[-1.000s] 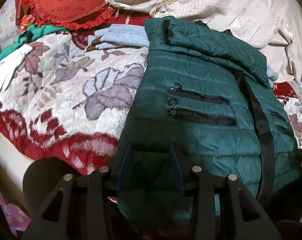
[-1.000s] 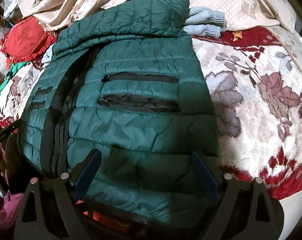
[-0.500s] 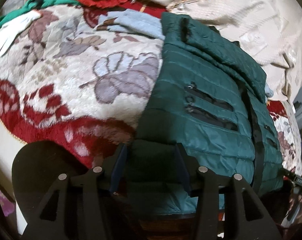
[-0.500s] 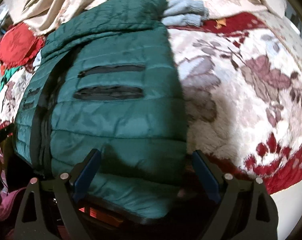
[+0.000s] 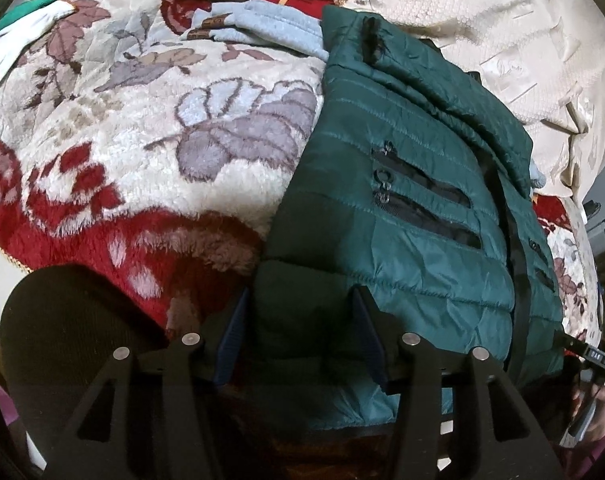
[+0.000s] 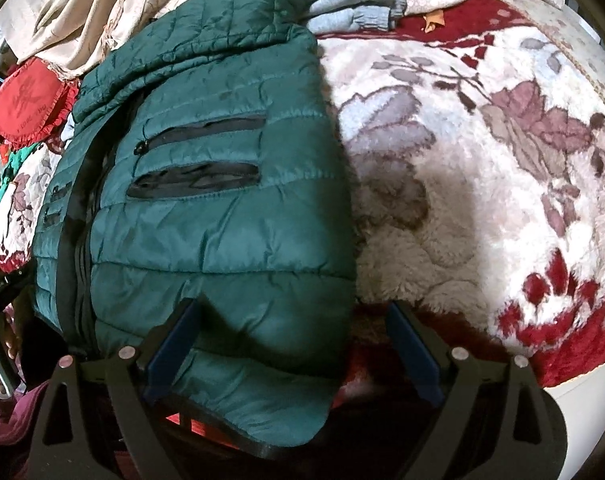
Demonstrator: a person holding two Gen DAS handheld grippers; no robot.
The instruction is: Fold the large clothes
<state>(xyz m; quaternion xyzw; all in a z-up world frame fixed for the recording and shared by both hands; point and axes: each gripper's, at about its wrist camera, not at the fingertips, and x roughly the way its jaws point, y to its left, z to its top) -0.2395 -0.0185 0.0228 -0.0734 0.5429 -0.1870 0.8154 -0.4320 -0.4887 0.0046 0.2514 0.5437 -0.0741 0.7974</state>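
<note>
A dark green quilted jacket (image 5: 402,184) lies folded lengthwise on a floral blanket (image 5: 142,140), zip pockets up and collar at the far end. My left gripper (image 5: 299,296) stands at the near left hem corner. Its jaws are opening, the hem lies between them, and the pads no longer seem to press it. In the right wrist view the jacket (image 6: 222,208) fills the left half. My right gripper (image 6: 291,306) is wide open over the near right hem corner, whose fabric reaches only partway across the gap.
A light blue knit garment (image 5: 262,28) lies under the jacket's collar end. Beige bedding (image 5: 502,40) is piled at the back, with a red frilled cushion (image 6: 26,100) and a green and white garment (image 5: 22,40) at the left. The blanket's near edge drops off the bed.
Both grippers sank toward the bed's near edge and drew apart sideways. The left jaws widened around the hem. The right jaws stayed wide open.
</note>
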